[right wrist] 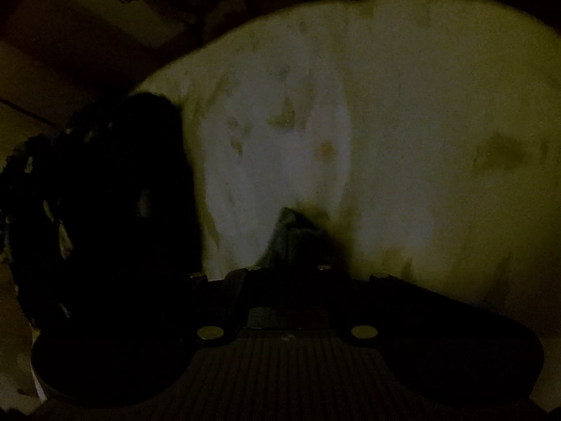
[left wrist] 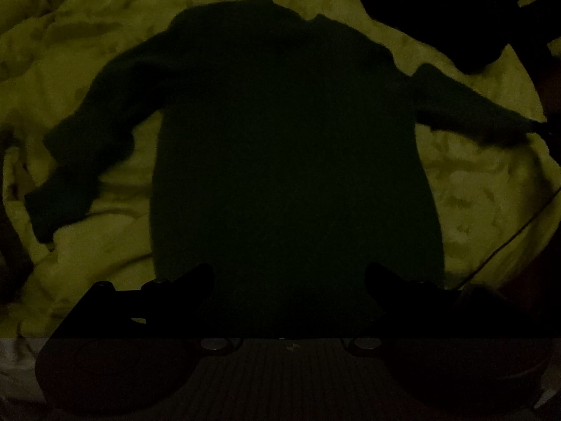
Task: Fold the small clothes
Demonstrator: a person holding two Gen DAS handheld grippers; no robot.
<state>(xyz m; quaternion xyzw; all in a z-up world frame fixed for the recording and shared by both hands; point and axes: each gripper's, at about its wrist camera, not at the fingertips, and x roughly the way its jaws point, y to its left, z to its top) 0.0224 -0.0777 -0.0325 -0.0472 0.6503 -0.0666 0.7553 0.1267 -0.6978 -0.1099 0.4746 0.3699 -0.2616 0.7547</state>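
Note:
A small dark green long-sleeved sweater [left wrist: 287, 147] lies flat and face down on a pale yellow patterned bedsheet [left wrist: 105, 35], sleeves spread to both sides. My left gripper [left wrist: 289, 280] hovers over the hem, its dark fingers [left wrist: 196, 280] wide apart and open, nothing pinched between them. In the right wrist view my right gripper [right wrist: 292, 249] has its jaws together, with a fold of the dark green knit [right wrist: 291, 226] sticking up from between them. That fold looks like the end of the right sleeve [left wrist: 491, 122]. The picture is very dim.
A dark heap of other clothes [left wrist: 466, 31] lies at the sheet's far right, and it shows as a black mass [right wrist: 122, 193] left of the right gripper. A thin cable [left wrist: 515, 231] crosses the sheet's right side. The bed's edge [right wrist: 182, 59] drops to dark surroundings.

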